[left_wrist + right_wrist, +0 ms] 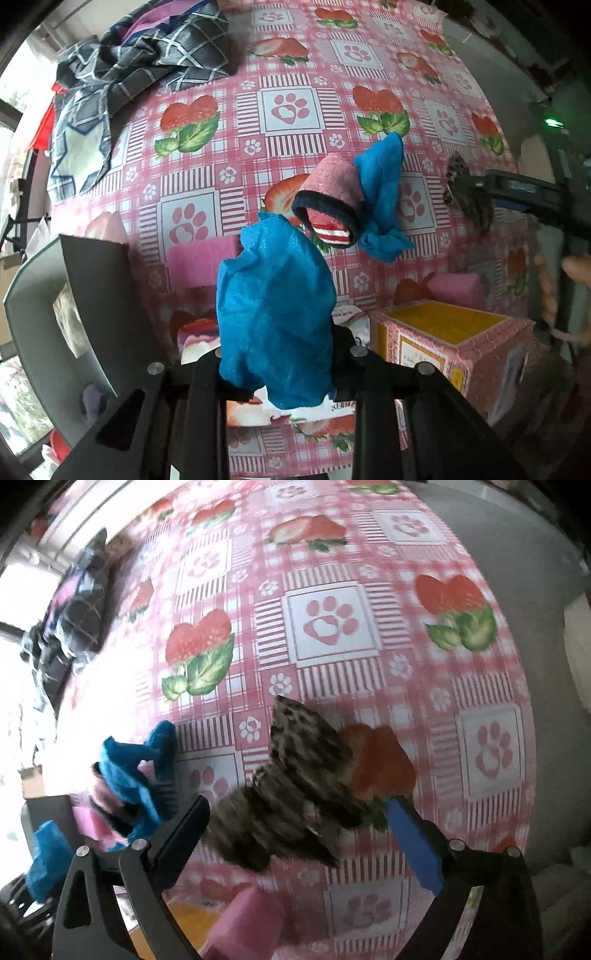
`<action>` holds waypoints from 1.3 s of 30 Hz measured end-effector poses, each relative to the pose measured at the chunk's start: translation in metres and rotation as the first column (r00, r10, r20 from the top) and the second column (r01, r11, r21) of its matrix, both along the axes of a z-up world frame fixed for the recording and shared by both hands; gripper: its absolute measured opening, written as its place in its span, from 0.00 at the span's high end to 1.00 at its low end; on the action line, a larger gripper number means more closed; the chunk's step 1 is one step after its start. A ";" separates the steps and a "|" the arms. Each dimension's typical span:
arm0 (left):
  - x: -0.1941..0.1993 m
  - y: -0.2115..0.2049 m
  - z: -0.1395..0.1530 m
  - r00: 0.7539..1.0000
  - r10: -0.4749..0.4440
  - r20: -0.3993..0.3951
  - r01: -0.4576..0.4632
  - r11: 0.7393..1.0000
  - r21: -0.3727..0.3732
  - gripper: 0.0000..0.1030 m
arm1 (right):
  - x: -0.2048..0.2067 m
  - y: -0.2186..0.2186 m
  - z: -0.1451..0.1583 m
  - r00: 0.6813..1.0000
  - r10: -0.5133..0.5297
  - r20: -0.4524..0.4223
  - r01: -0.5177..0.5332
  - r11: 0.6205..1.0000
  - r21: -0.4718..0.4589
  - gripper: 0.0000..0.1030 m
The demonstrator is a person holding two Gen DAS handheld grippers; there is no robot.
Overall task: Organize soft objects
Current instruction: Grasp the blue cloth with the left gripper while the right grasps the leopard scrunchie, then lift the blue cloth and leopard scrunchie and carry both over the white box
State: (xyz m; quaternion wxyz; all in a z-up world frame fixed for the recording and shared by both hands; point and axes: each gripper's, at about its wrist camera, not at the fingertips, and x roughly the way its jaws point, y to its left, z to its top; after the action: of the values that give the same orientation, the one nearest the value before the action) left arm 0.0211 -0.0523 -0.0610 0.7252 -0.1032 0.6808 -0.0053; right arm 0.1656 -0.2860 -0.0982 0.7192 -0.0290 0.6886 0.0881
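Note:
My left gripper (277, 373) is shut on a crumpled blue cloth (275, 314) and holds it above the tablecloth. A pink sock with a dark striped cuff (328, 206) lies on a second blue cloth (384, 192) in mid-table; both also show blurred in the right wrist view (136, 771). My right gripper (299, 819) has its jaws wide apart around a dark speckled cloth (291, 794), which looks loose between them; the image is motion-blurred. The right gripper also shows in the left wrist view (476, 192) with the speckled cloth (458, 177) at its tip.
A pink box with a yellow inside (450, 332) stands at the near right. A grey bin (55, 314) stands at the near left. Pink sponges (203, 258) (458, 288) lie on the strawberry tablecloth (288, 110). A dark plaid garment (140, 62) lies at the far left.

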 end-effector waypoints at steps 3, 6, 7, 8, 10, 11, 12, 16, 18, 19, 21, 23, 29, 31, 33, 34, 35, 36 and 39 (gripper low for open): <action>-0.006 0.000 0.004 1.000 0.006 0.006 -0.006 1.000 0.007 0.72 | 0.006 0.014 -0.020 0.999 0.033 -0.023 -0.034 0.999 -0.036 0.05; -0.013 0.001 0.007 1.000 0.014 0.007 -0.014 1.000 0.012 0.72 | 0.006 0.027 -0.037 0.996 0.077 -0.048 -0.082 0.990 -0.116 0.29; -0.015 0.002 0.007 1.000 0.017 0.007 -0.017 1.000 0.012 0.72 | 0.004 0.030 -0.045 0.993 0.091 -0.074 -0.102 0.982 -0.157 0.39; -0.018 0.003 0.008 1.000 0.021 0.006 -0.021 1.000 0.009 0.72 | 0.001 0.031 -0.043 0.994 0.098 -0.050 -0.105 0.981 -0.162 0.43; -0.022 0.004 0.008 1.000 0.024 0.004 -0.024 1.000 0.007 0.72 | -0.005 0.031 -0.040 0.993 0.107 -0.044 -0.113 0.981 -0.159 0.53; -0.024 0.003 0.008 1.000 0.022 0.004 -0.022 1.000 0.007 0.72 | -0.007 0.029 -0.038 0.993 0.109 -0.041 -0.114 0.981 -0.158 0.65; -0.026 0.003 0.009 1.000 0.018 0.006 -0.018 1.000 0.008 0.72 | -0.009 0.027 -0.035 0.993 0.108 -0.044 -0.114 0.982 -0.151 0.67; -0.036 -0.002 0.015 1.000 -0.006 0.018 0.006 1.000 0.011 0.72 | -0.024 -0.003 -0.010 0.998 0.034 -0.046 -0.036 0.998 -0.054 0.69; -0.040 -0.004 0.020 0.999 -0.026 0.029 0.025 0.999 0.020 0.72 | -0.031 -0.017 0.005 0.999 0.001 -0.036 -0.001 1.000 -0.014 0.69; -0.042 -0.005 0.021 0.999 -0.031 0.032 0.030 0.999 0.018 0.72 | -0.035 -0.023 0.014 0.999 -0.017 -0.030 0.018 1.000 0.005 0.69; -0.046 -0.006 0.025 0.998 -0.042 0.038 0.041 0.999 0.010 0.72 | -0.039 -0.029 0.031 0.999 -0.046 -0.019 0.046 0.998 0.031 0.69; -0.050 -0.009 0.029 0.997 -0.057 0.047 0.057 0.998 0.009 0.72 | -0.048 -0.035 0.049 0.998 -0.065 -0.003 0.065 0.996 0.058 0.69; -0.064 -0.013 0.046 0.992 -0.096 0.082 0.097 0.995 -0.001 0.72 | -0.082 -0.045 0.109 0.993 -0.097 0.062 0.089 0.988 0.124 0.69; -0.070 -0.012 0.052 0.989 -0.107 0.099 0.108 0.994 0.003 0.72 | -0.091 -0.033 0.115 0.992 -0.105 0.071 0.094 0.985 0.147 0.69; -0.076 -0.009 0.057 0.988 -0.108 0.113 0.109 0.994 0.000 0.72 | -0.097 -0.023 0.122 0.991 -0.112 0.075 0.098 0.980 0.172 0.69; -0.079 -0.008 0.059 0.987 -0.106 0.119 0.108 0.994 -0.004 0.72 | -0.103 -0.017 0.128 0.991 -0.112 0.079 0.096 0.978 0.185 0.69; -0.082 -0.005 0.062 0.987 -0.102 0.128 0.104 0.995 -0.008 0.72 | -0.106 -0.009 0.129 0.991 -0.106 0.083 0.088 0.977 0.192 0.69; -0.085 -0.002 0.064 0.986 -0.098 0.135 0.101 0.995 -0.010 0.72 | -0.112 -0.004 0.136 0.991 -0.097 0.089 0.078 0.977 0.199 0.69; -0.093 0.010 0.072 0.984 -0.074 0.159 0.078 0.997 -0.020 0.72 | -0.132 0.014 0.153 0.992 -0.068 0.102 0.045 0.975 0.218 0.69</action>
State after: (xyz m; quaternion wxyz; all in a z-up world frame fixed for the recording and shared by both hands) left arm -0.0723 -0.0426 0.0114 0.7748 -0.0858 0.6244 -0.0499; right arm 0.0337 -0.2721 0.0544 0.7568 0.0641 0.6353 0.1400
